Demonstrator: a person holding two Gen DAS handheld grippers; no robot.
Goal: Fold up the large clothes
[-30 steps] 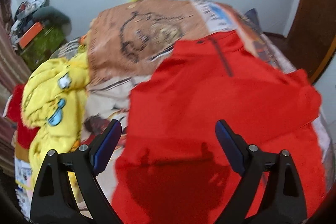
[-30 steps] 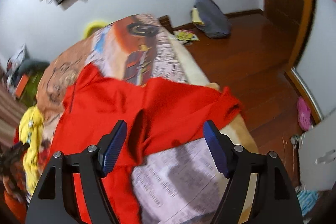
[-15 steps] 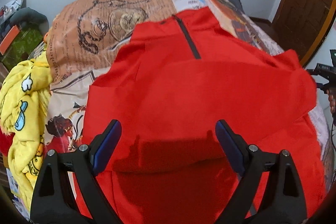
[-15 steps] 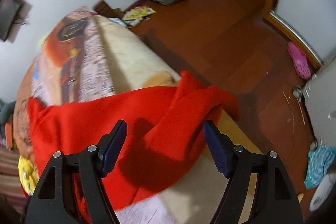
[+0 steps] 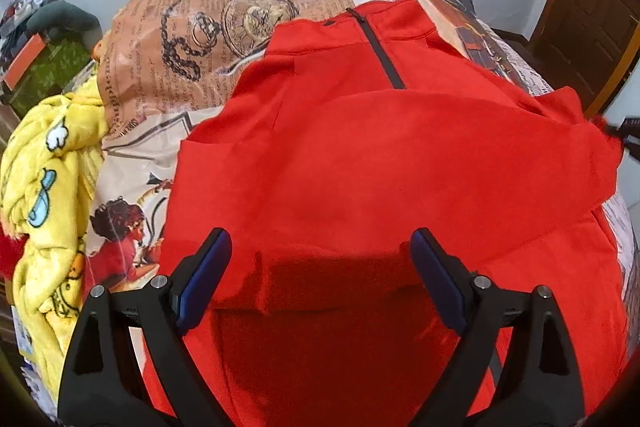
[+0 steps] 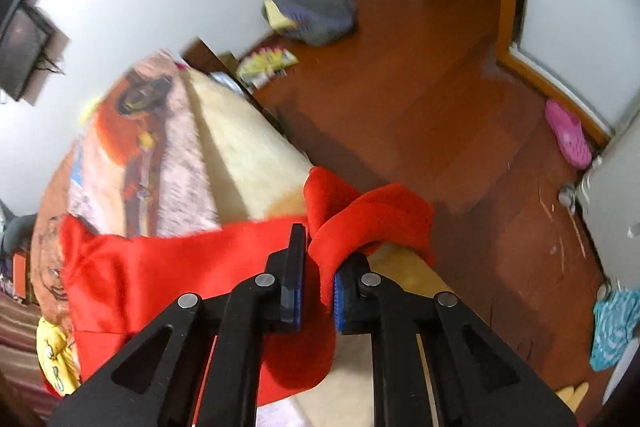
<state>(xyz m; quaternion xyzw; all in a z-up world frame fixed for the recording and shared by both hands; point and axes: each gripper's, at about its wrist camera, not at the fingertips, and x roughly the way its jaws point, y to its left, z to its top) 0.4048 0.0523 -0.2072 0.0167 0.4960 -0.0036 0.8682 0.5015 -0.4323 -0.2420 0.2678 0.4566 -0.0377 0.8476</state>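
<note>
A large red fleece pullover [image 5: 380, 155] with a dark zip at the collar lies spread on the printed bedspread [image 5: 224, 27]. My left gripper [image 5: 320, 267] hangs open just above its lower middle, where a folded edge runs across, with only fabric below the wide jaws. At the bed's right edge the red sleeve [image 6: 372, 219] bunches over the mattress side. My right gripper [image 6: 318, 283] is shut on that sleeve, a fold of red cloth pinched between the blue pads. In the left wrist view the right gripper shows as a dark tip [image 5: 628, 131] at the sleeve end.
A yellow cartoon blanket [image 5: 48, 179] is heaped at the bed's left side. The wooden floor [image 6: 440, 87] beside the bed holds a grey bag [image 6: 308, 11], leaflets [image 6: 268, 63], a pink shoe [image 6: 568, 135] and a teal cloth [image 6: 612, 323]. A wall TV [image 6: 20, 51] hangs far left.
The right gripper swung to the sleeve at the bed's edge, rolled, and closed on it. The left gripper sank closer to the pullover's middle, still wide.
</note>
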